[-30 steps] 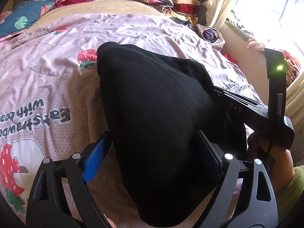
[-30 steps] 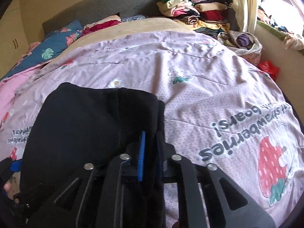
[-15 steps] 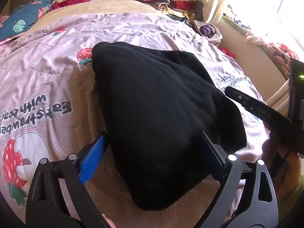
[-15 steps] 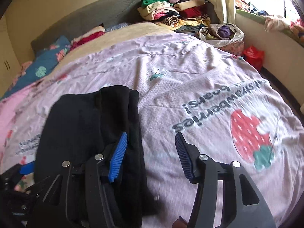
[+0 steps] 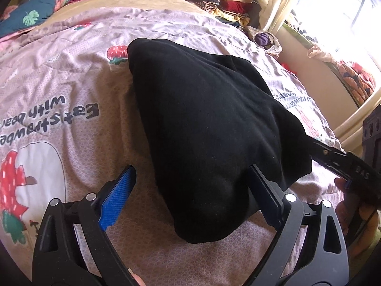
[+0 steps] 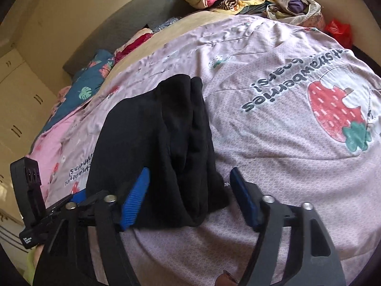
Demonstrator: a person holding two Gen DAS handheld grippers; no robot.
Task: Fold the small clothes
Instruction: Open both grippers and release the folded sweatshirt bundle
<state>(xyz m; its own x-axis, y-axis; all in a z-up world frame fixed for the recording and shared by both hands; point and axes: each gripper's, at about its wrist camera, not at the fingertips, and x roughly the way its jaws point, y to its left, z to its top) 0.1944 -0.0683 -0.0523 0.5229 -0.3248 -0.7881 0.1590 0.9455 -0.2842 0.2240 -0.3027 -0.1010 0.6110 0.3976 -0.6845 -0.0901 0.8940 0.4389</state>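
Both tools are hovering wide-jawed and empty over the black garment [image 5: 214,128] lying folded on the strawberry quilt [image 5: 59,90], the right gripper [image 6: 188,197] having just opened off its edge, the left gripper [image 5: 193,190] needing a square, even bite next.

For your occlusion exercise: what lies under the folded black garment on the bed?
The black garment rests on the pink strawberry-print quilt, which shows all around it. The quilt patch directly beneath, and the garment's own lower folded layers, are covered and cannot be seen.

Bright daylight glares through the window [image 5: 338,12]; fisheye edges bend.
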